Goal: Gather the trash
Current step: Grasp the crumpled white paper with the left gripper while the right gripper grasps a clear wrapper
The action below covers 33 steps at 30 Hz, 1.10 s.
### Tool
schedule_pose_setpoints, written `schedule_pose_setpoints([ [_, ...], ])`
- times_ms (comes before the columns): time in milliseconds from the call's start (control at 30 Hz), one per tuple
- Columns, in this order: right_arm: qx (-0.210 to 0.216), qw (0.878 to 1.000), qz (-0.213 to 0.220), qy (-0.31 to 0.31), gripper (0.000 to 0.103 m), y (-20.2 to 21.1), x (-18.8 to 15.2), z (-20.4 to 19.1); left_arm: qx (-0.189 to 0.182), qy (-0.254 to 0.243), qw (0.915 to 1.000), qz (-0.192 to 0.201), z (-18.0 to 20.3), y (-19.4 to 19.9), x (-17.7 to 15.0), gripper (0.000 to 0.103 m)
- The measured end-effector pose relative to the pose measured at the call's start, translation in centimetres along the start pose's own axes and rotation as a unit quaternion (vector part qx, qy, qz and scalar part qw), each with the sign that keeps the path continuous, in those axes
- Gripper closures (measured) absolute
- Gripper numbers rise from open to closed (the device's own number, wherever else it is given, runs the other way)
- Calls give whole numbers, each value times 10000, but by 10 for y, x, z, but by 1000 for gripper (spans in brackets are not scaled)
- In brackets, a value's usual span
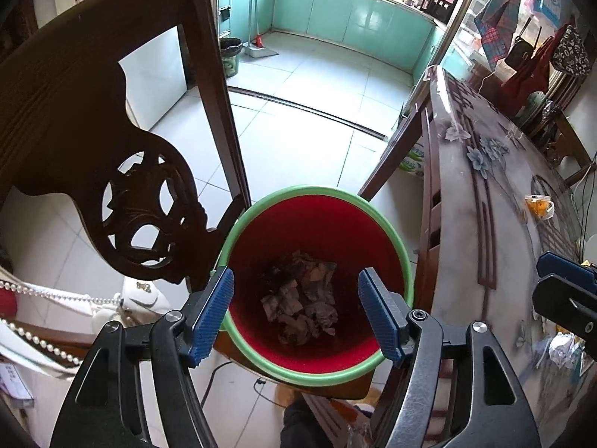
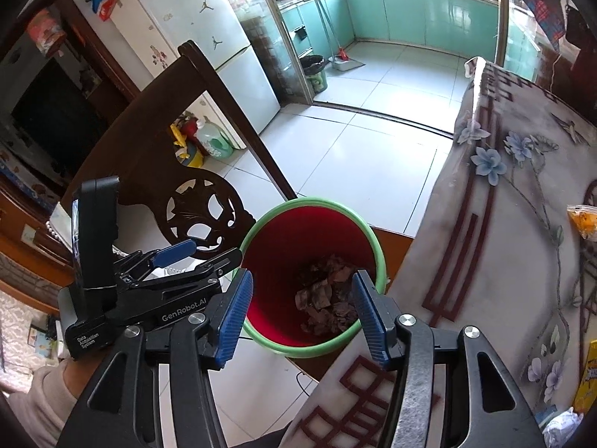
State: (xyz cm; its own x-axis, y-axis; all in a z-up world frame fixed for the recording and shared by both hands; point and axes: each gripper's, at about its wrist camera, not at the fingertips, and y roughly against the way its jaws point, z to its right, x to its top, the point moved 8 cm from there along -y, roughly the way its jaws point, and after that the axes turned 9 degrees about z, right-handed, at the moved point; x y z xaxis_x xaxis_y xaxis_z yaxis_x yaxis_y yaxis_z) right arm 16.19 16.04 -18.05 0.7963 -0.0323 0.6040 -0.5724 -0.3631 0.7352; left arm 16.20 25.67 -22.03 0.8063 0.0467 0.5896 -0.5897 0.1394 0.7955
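Note:
A red bin with a green rim point(image 1: 388, 231) stands on a wooden seat beside the table; it also shows in the right wrist view point(image 2: 373, 235). Crumpled paper trash point(image 1: 302, 295) lies at its bottom, seen too in the right wrist view point(image 2: 328, 298). My left gripper point(image 1: 296, 317) hovers over the bin, open and empty. My right gripper point(image 2: 302, 313) is also above the bin, open and empty. The left gripper point(image 2: 175, 257) appears at the left of the right wrist view. Crumpled white paper point(image 1: 563, 351) lies on the table at the right.
A dark carved chair back point(image 1: 112, 156) stands left of the bin. The flowered table point(image 1: 485, 201) runs along the right, with an orange snack bag point(image 1: 539, 205) on it. Tiled floor point(image 1: 306, 104) leads to a kitchen with a second bin point(image 1: 229, 56) and a broom point(image 1: 257, 41).

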Motion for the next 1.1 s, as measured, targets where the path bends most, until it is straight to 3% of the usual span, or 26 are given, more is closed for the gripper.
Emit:
schedule_pose_setpoints([
  [267, -294, 9991, 284, 96, 49, 40, -5, 22, -215, -180, 9995, 112, 40, 19, -4, 35],
  [467, -526, 9979, 359, -125, 47, 78, -30, 67, -365, -481, 9981, 112, 87, 33, -17, 35],
  [600, -885, 9945, 332, -446, 47, 114, -60, 124, -499, -650, 9966, 44, 128, 38, -31, 35],
  [767, -1596, 9806, 446, -1047, 47, 181, -99, 222, -784, -956, 9923, -28, 193, 47, -49, 35],
  [933, -2391, 9550, 450, -1696, 47, 255, -145, 329, -1406, -1351, 9806, -199, 281, 56, -74, 34],
  [1100, -2817, 9381, 146, -2009, 46, 301, -193, 399, -2231, -2222, 9479, -480, 380, 62, -126, 31],
])
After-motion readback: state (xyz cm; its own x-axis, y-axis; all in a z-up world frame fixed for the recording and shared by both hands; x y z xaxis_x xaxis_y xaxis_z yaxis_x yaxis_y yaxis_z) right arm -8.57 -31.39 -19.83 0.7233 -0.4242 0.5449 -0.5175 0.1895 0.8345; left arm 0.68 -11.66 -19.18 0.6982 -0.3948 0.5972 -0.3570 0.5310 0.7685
